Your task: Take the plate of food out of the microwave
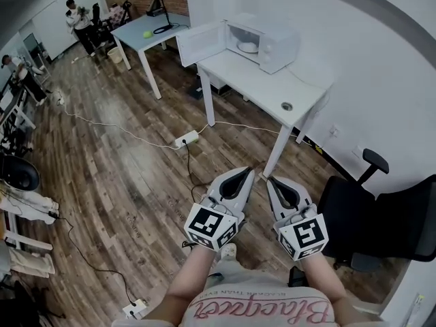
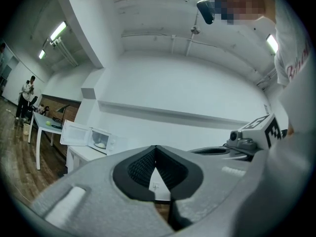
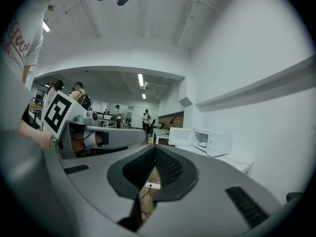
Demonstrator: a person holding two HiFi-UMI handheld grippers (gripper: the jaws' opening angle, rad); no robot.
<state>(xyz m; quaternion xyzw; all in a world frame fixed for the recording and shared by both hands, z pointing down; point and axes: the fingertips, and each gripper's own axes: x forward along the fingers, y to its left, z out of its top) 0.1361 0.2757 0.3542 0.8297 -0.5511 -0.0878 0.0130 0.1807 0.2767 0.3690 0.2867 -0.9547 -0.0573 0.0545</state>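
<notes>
Plate of food (image 1: 248,47): sits inside the microwave (image 1: 281,46), pale heap on it, neither tool touching it. Microwave door (image 1: 201,43) stands swung wide open, to the left in the head view. The oven is at the far end of a white table (image 1: 272,90) set against the white wall. Left gripper (image 1: 246,173): jaws closed, tips together, nothing between them. Right gripper (image 1: 272,180): the same, closed and empty. Both are held side by side close to the person's body, over the wooden floor (image 1: 116,162), pointing toward the table and well apart from it. A power strip (image 1: 186,139) with a white cable lies on the floor between the grippers and the table. Black office chair (image 1: 381,213) just right of the right gripper. Beyond the microwave is a second table (image 1: 129,37) carrying a green ball (image 1: 146,34) and a black lamp (image 1: 161,12). Person (image 1: 78,20) standing in the far background.
</notes>
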